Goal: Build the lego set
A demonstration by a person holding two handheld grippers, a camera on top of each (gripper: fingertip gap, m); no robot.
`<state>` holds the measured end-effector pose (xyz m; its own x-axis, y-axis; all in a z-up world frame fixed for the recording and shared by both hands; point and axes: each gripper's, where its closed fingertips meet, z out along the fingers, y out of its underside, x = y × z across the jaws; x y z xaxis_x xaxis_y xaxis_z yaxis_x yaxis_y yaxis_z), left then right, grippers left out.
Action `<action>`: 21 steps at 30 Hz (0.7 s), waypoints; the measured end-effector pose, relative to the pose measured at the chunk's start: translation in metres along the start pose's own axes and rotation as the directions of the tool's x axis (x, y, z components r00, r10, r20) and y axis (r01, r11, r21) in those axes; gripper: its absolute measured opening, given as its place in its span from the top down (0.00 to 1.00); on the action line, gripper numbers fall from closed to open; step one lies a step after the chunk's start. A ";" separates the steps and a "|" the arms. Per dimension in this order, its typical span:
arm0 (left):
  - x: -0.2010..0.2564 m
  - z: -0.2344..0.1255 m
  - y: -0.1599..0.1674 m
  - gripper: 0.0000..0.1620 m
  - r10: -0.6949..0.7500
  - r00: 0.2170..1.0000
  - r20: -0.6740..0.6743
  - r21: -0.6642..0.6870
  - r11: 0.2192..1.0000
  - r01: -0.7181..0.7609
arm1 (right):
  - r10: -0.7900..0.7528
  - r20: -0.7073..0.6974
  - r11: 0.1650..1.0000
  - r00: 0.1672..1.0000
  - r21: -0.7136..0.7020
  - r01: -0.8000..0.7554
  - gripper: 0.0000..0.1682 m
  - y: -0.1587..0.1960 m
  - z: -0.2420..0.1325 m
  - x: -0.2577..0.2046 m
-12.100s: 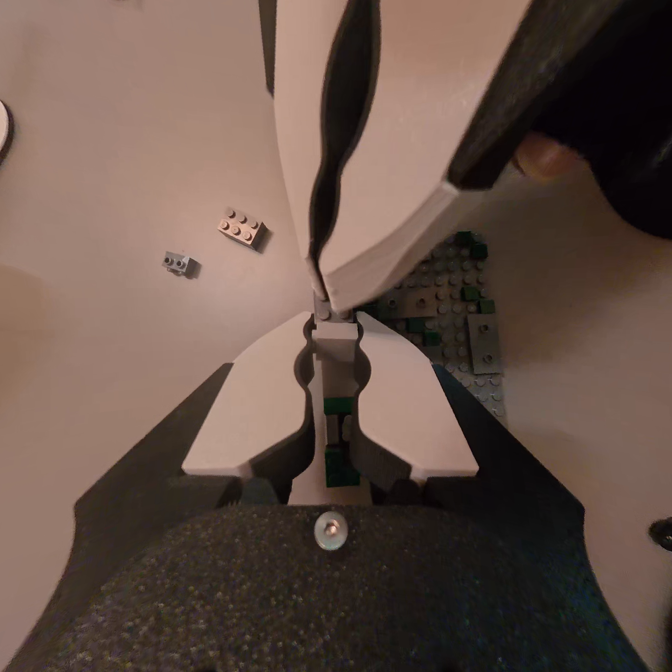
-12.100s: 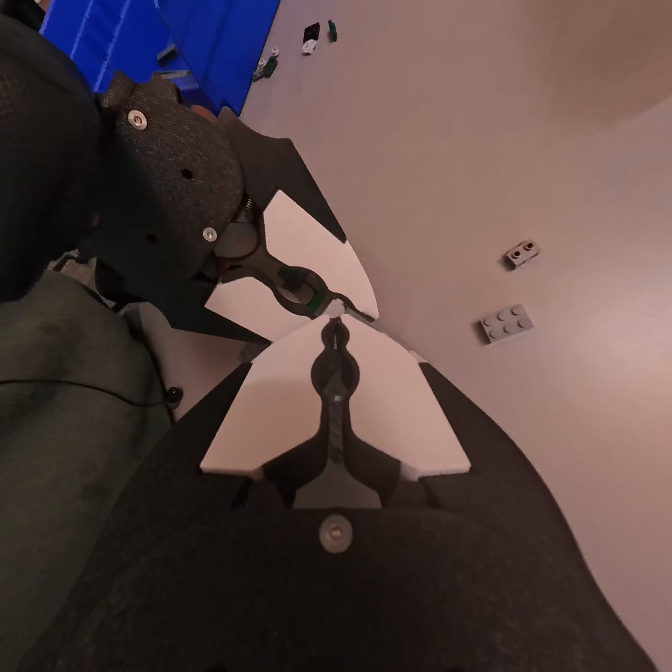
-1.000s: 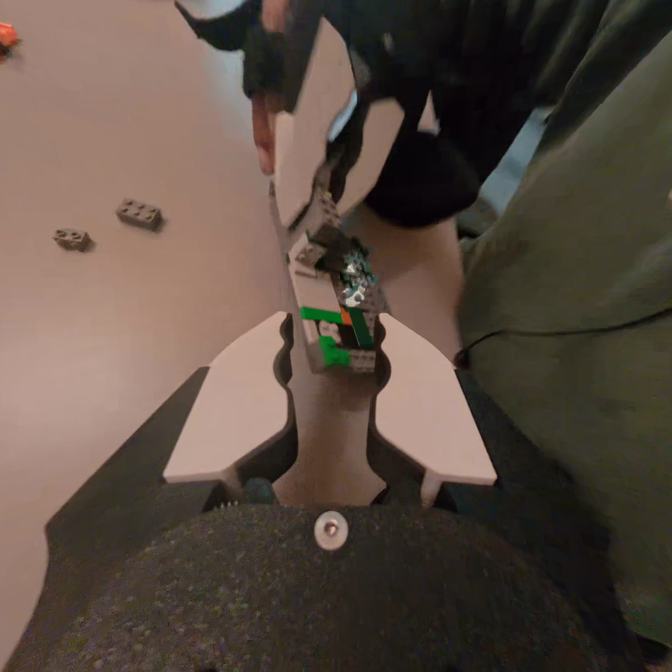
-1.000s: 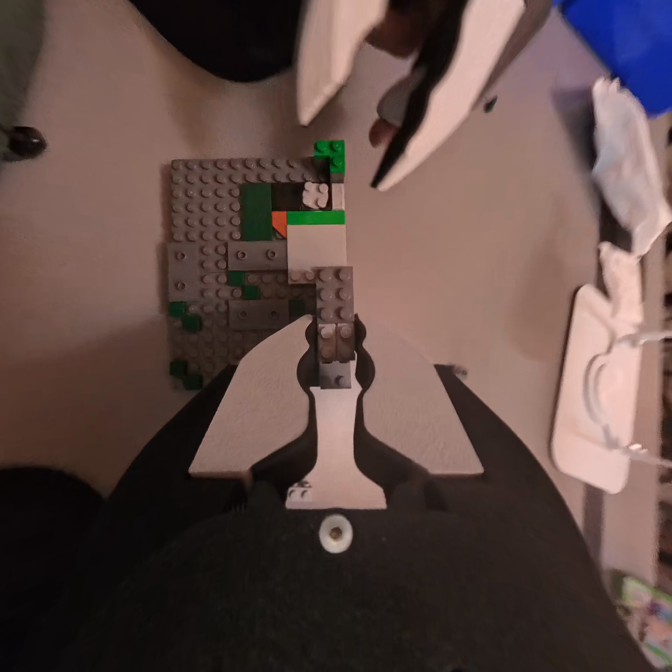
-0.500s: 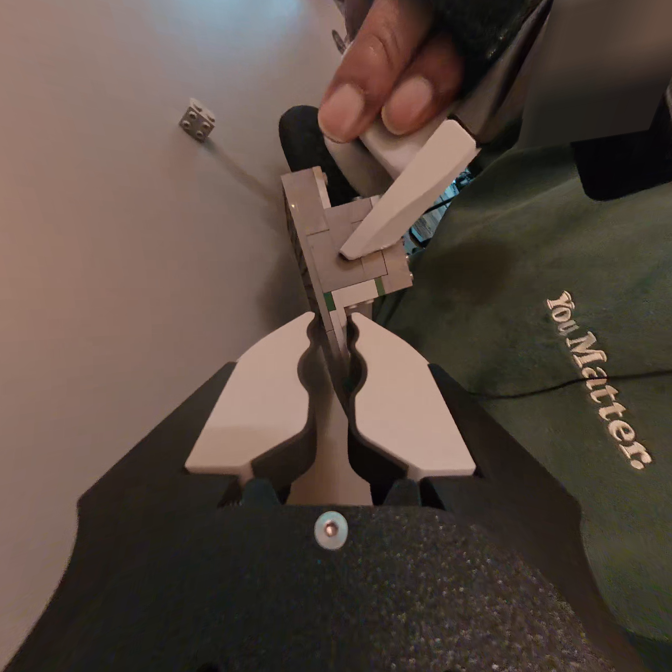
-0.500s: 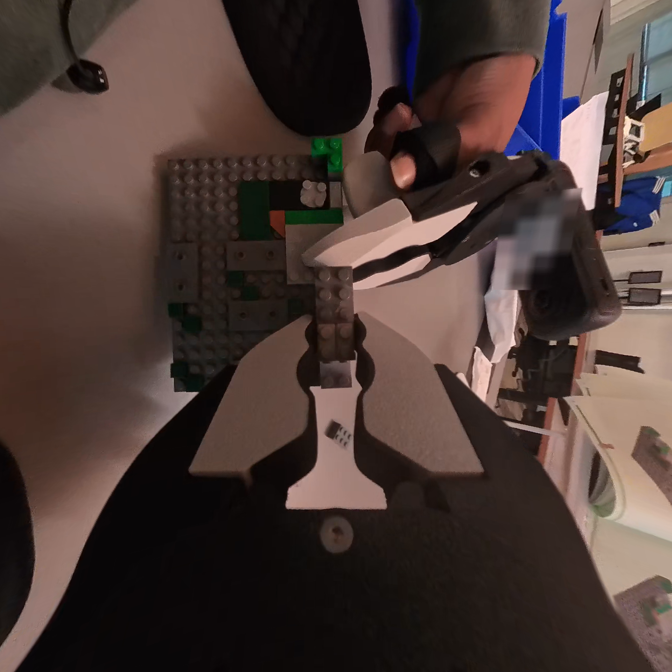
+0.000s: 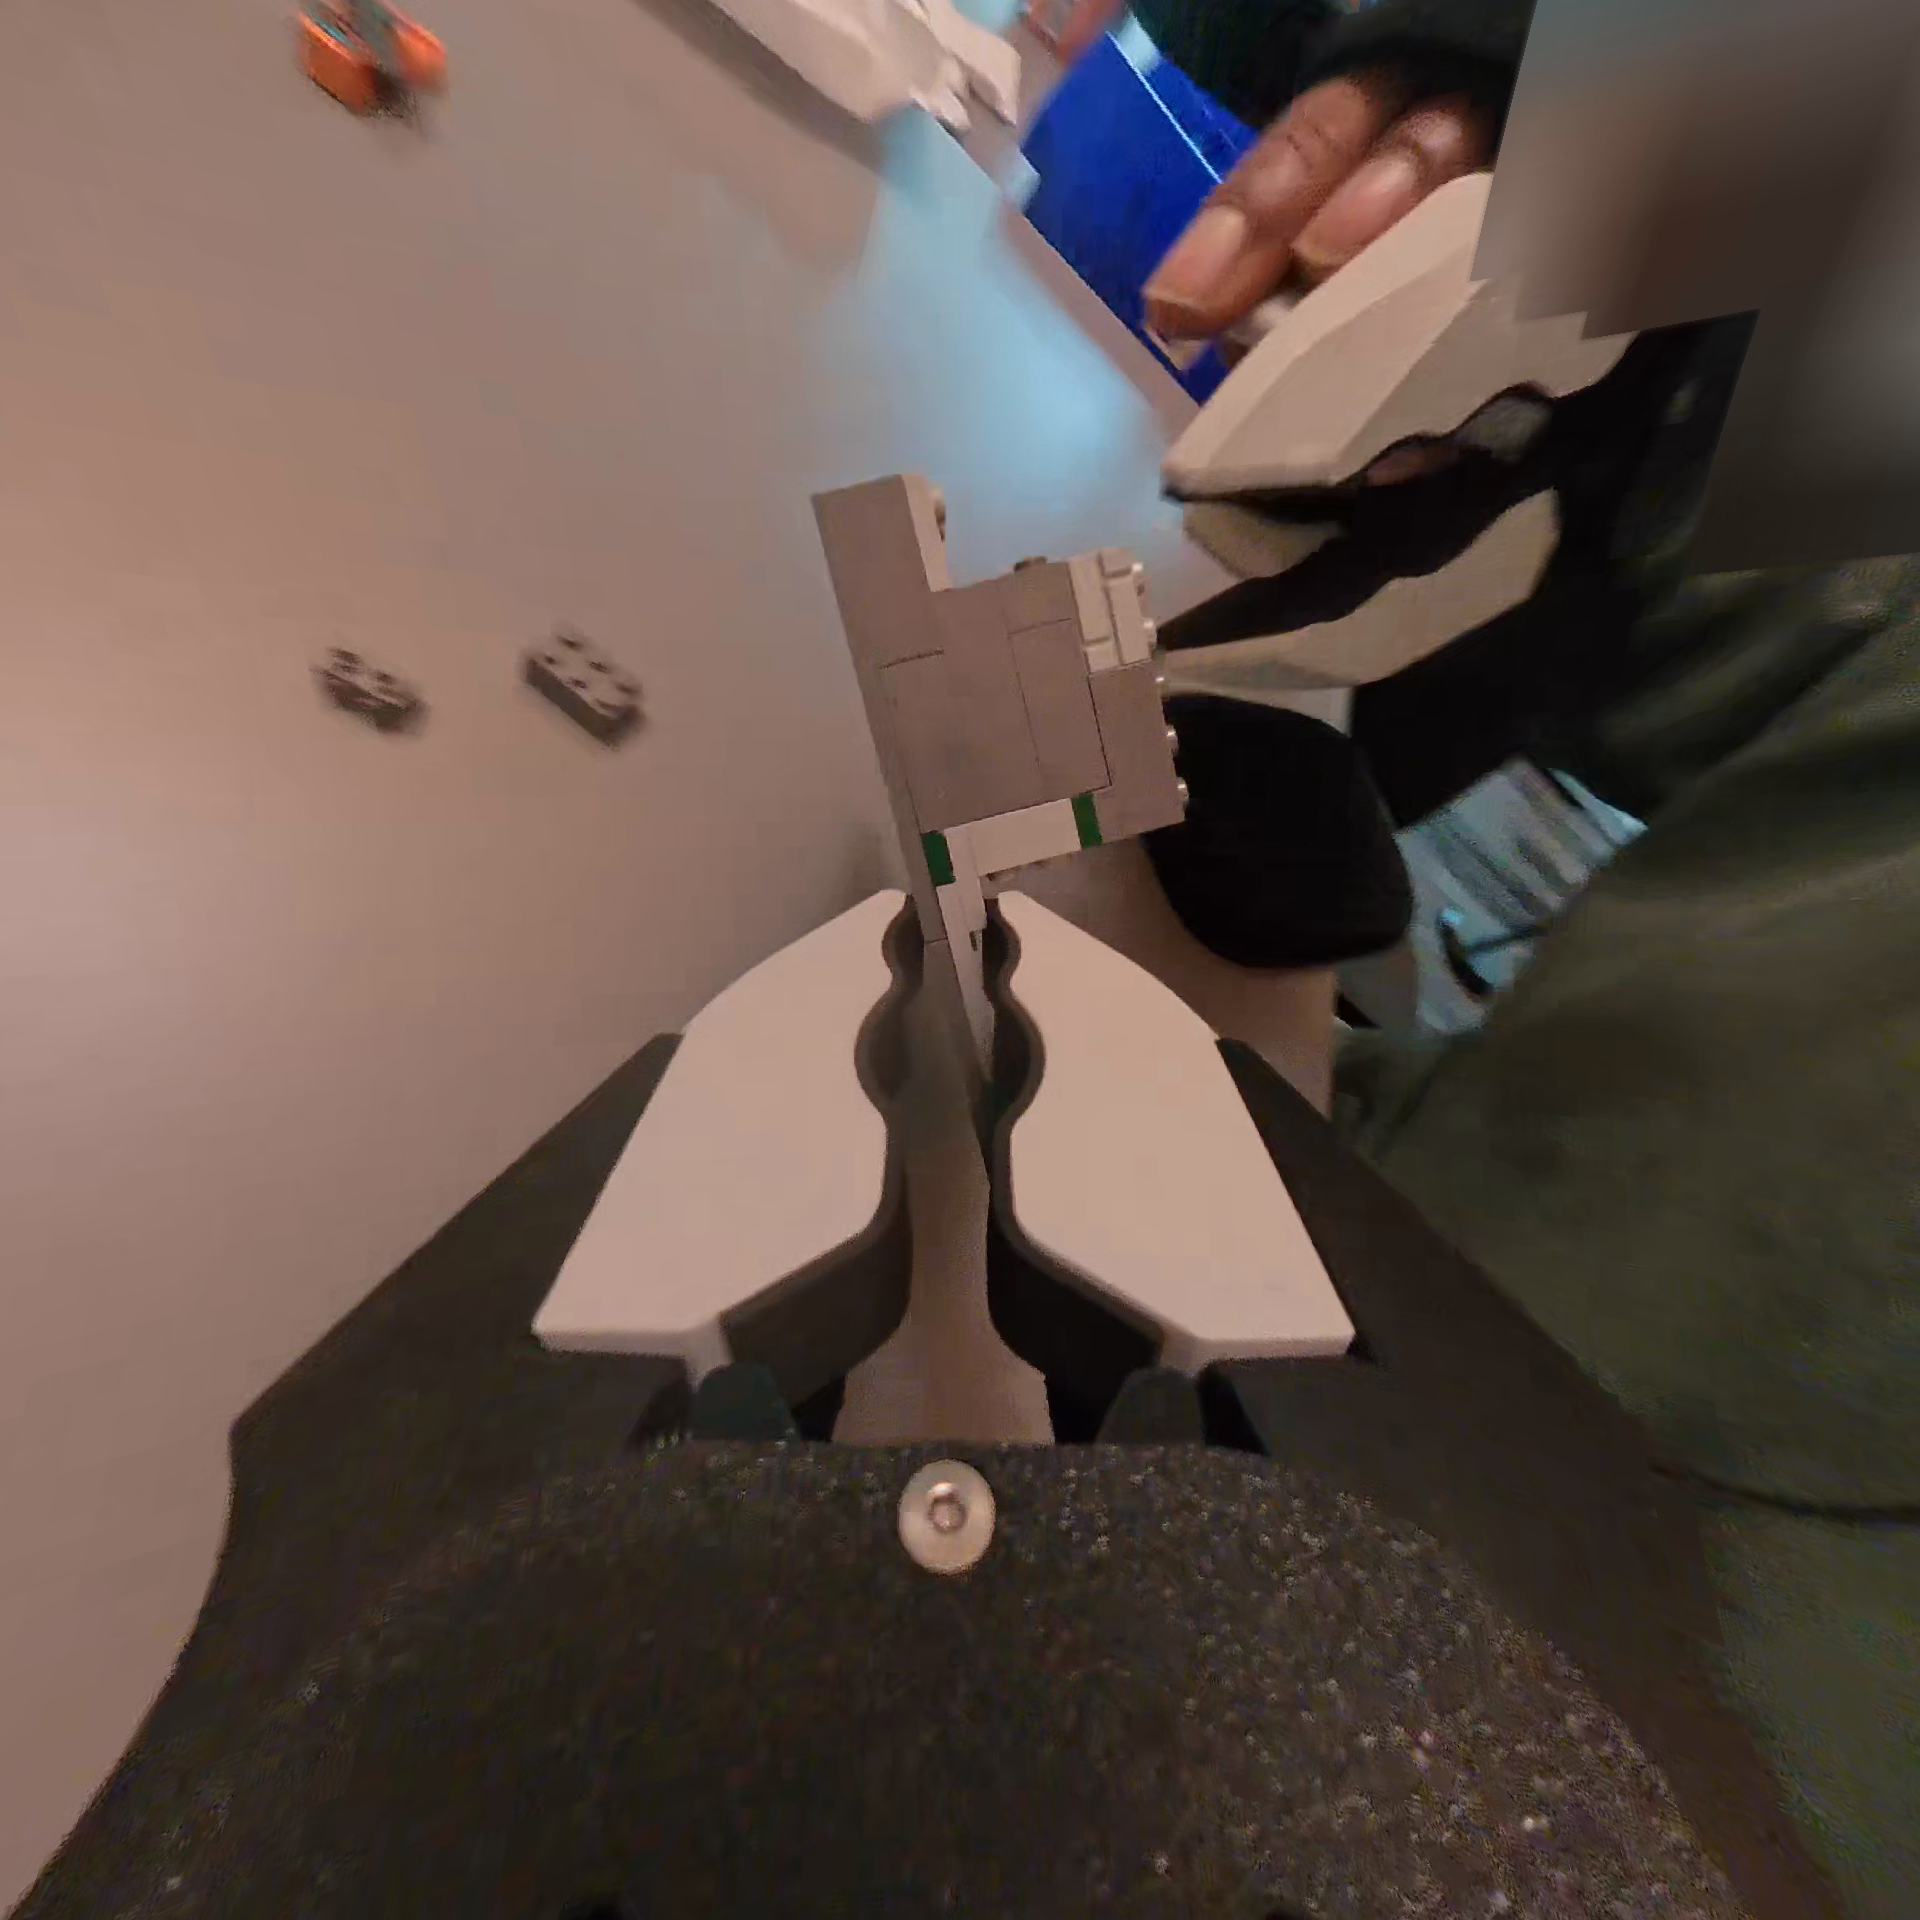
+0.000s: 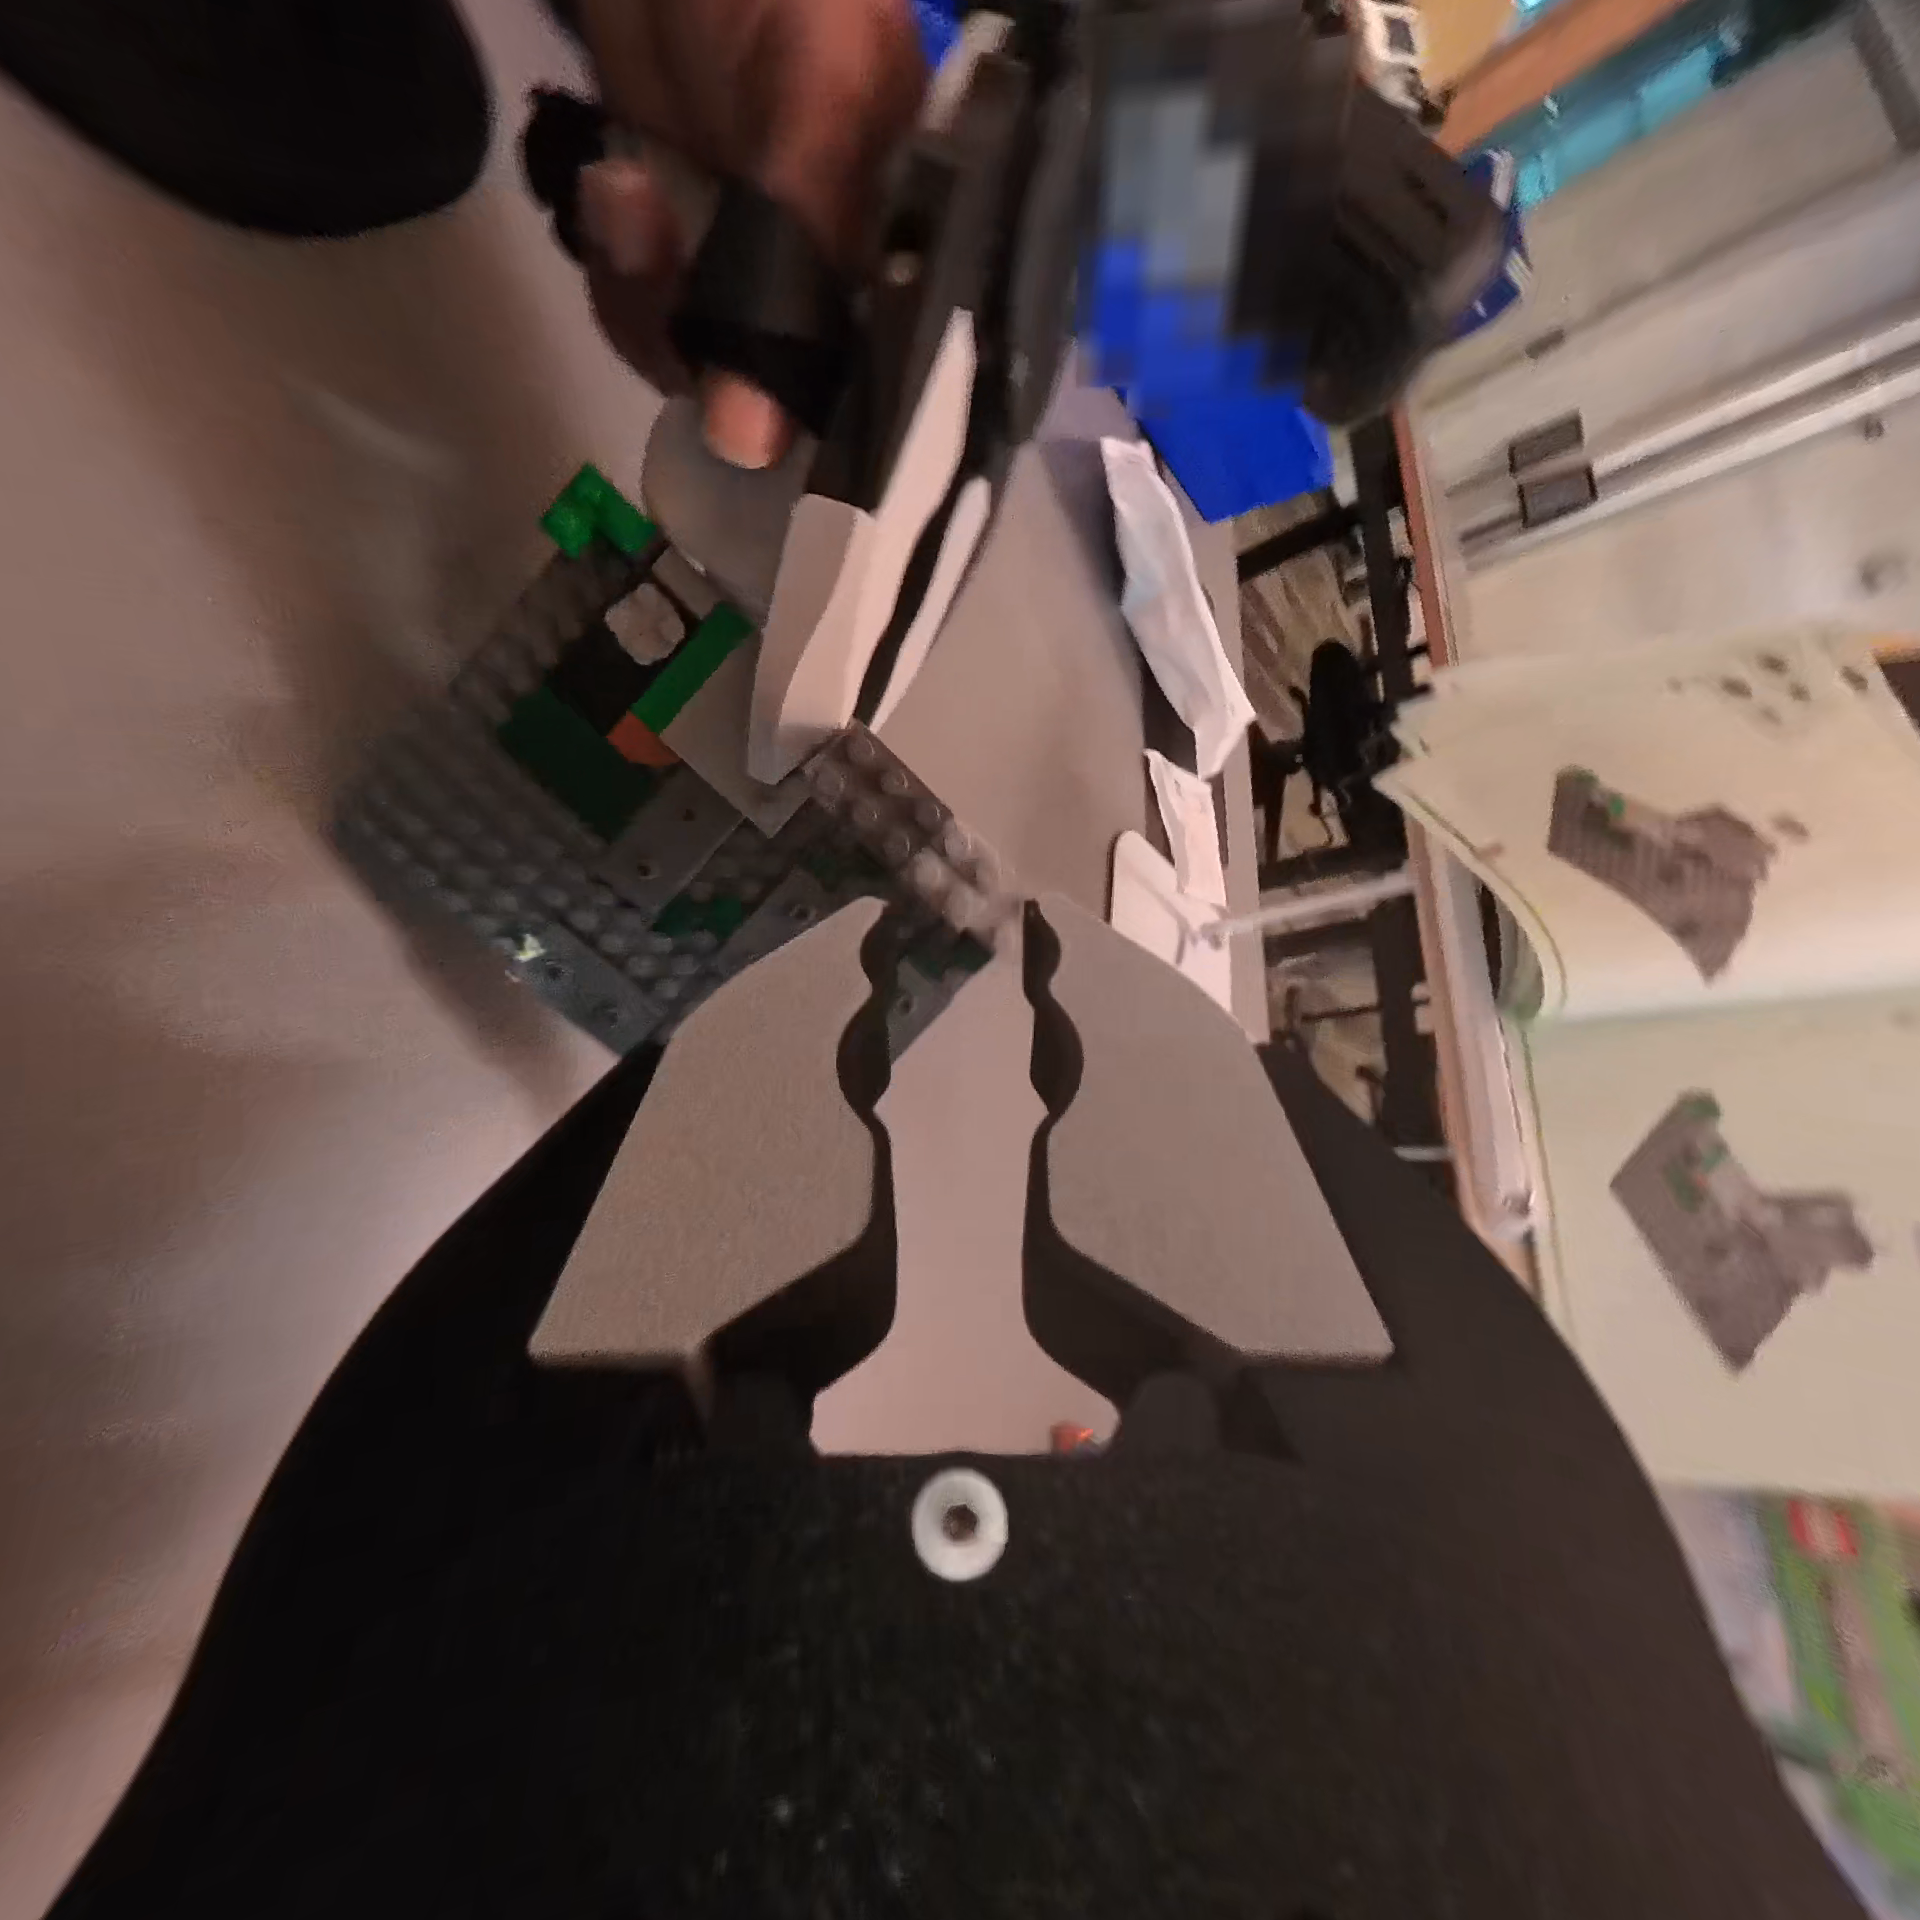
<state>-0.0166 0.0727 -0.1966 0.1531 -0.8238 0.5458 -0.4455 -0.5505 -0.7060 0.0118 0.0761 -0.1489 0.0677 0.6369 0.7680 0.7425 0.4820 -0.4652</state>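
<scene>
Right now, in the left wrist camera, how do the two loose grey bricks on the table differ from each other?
The brick nearer the build is larger than the farther brick. The nearer brick looks lighter grey, with several studs showing on top. The farther brick looks darker, and blur hides its details. Both lie loose on the table, apart from each other and from the lego build, which is clamped in the left gripper.

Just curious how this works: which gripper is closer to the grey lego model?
Left. The left gripper clamps the lego model by its edge; the right gripper, fingers open, hovers at its studded side.
</scene>
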 end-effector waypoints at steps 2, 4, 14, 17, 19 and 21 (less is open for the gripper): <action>-0.014 -0.007 -0.009 0.93 0.017 0.995 0.102 0.066 0.998 -0.024 | 0.145 -0.027 0.989 0.989 -0.012 -0.145 0.86 0.009 -0.009 0.007; -0.020 -0.016 -0.018 0.93 0.024 0.986 0.168 0.133 0.990 -0.046 | 0.318 -0.054 0.947 0.947 -0.037 -0.320 0.86 0.024 -0.015 0.009; -0.031 -0.049 -0.025 0.94 0.103 0.873 0.476 0.282 0.923 -0.263 | 0.796 0.047 0.558 0.604 -0.446 -0.700 0.88 0.102 -0.027 -0.087; -0.030 -0.048 -0.020 0.94 0.104 0.867 0.487 0.290 0.917 -0.272 | 0.813 0.085 0.546 0.576 -0.455 -0.704 0.87 0.097 -0.026 -0.098; -0.032 -0.045 -0.017 0.94 0.105 0.870 0.482 0.285 0.920 -0.269 | 0.759 0.111 0.610 0.641 -0.464 -0.642 0.87 0.098 -0.026 -0.100; -0.032 -0.044 -0.016 0.94 0.102 0.876 0.472 0.287 0.921 -0.262 | 0.687 0.158 0.681 0.709 -0.482 -0.552 0.86 0.100 -0.024 -0.101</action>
<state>-0.0530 0.1139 -0.1831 0.5050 -0.8413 0.1929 -0.1971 -0.3300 -0.9232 0.0957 0.0455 -0.2622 0.4528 0.8779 0.1558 0.7892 -0.3134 -0.5281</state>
